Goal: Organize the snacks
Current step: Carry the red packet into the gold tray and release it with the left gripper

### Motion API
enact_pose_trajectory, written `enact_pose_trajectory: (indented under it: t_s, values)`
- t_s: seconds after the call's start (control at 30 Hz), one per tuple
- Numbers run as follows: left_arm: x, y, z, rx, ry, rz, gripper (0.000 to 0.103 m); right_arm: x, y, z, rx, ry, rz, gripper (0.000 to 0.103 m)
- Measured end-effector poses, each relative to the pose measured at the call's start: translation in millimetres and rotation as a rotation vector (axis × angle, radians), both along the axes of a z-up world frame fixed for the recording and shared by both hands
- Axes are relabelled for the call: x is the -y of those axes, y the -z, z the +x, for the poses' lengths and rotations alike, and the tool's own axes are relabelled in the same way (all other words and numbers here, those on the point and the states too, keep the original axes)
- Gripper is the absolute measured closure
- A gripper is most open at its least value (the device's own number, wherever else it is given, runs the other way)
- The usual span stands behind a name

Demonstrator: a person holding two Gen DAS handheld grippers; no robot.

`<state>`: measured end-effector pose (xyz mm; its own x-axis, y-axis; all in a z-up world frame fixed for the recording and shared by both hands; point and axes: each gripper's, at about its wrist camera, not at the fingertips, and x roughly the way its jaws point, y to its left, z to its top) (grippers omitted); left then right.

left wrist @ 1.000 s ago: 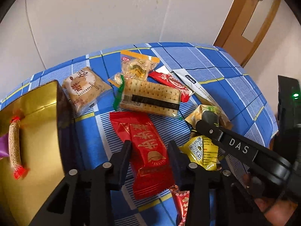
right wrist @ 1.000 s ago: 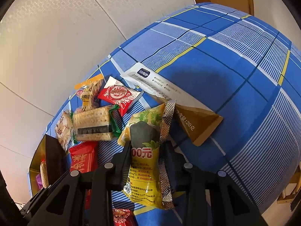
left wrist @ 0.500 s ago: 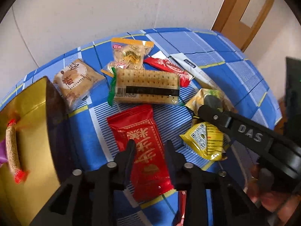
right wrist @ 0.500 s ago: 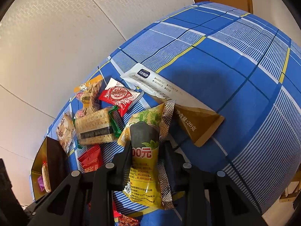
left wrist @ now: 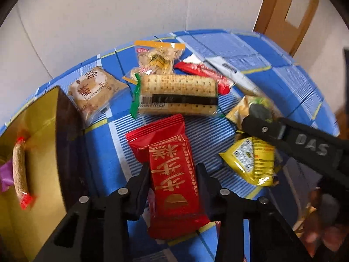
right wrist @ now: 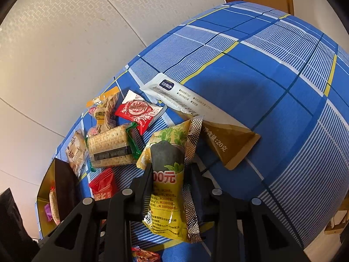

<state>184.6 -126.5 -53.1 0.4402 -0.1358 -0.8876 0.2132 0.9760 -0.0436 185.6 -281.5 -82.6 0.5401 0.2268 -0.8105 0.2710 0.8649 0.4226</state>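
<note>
Snack packets lie on a blue checked tablecloth (left wrist: 272,69). My left gripper (left wrist: 173,178) is shut on a red packet with gold characters (left wrist: 172,170) and holds it above the cloth. My right gripper (right wrist: 170,172) is shut on a yellow packet (right wrist: 170,174), also seen in the left wrist view (left wrist: 250,161). A gold box (left wrist: 37,174) at the left holds a stick-shaped snack with red ends (left wrist: 18,170). The box also shows in the right wrist view (right wrist: 44,196).
On the cloth lie a cracker pack (left wrist: 178,96), a round biscuit pack (left wrist: 93,91), an orange-topped clear bag (left wrist: 157,56), a small red packet (left wrist: 202,72) and a long white and brown sachet (right wrist: 196,111). A wooden chair (left wrist: 281,11) stands behind the table.
My left gripper has closed on the red packet and lifted it off the cloth, pulling back from the pile. My right gripper still holds the yellow packet, raised slightly.
</note>
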Motion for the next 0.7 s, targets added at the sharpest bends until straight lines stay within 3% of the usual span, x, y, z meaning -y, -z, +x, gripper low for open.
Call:
enact_pose_trajectory:
  t_s: [0.2, 0.4, 0.57, 0.7]
  values:
    - [-21.5, -39.2, -8.2, 0.088, 0.01, -0.101, 0.062, -2.4, -0.3, 0.5, 0.002, -0.006, -0.016, 0.07]
    - [-58.5, -70.0, -13.6, 0.146, -0.043, -0.21, 0.062, -3.2, -0.6, 0.3, 0.007, -0.012, -0.028, 0.07]
    - [-97.9, -73.3, -7.2, 0.15, -0.116, -0.207, 0.062, -3.2, -0.9, -0.3, 0.013, -0.013, -0.031, 0.07]
    - [-138.0, -58.3, 1.5, 0.12, -0.205, -0.21, 0.062, -3.6, -0.9, -0.5, 0.016, -0.018, -0.041, 0.07]
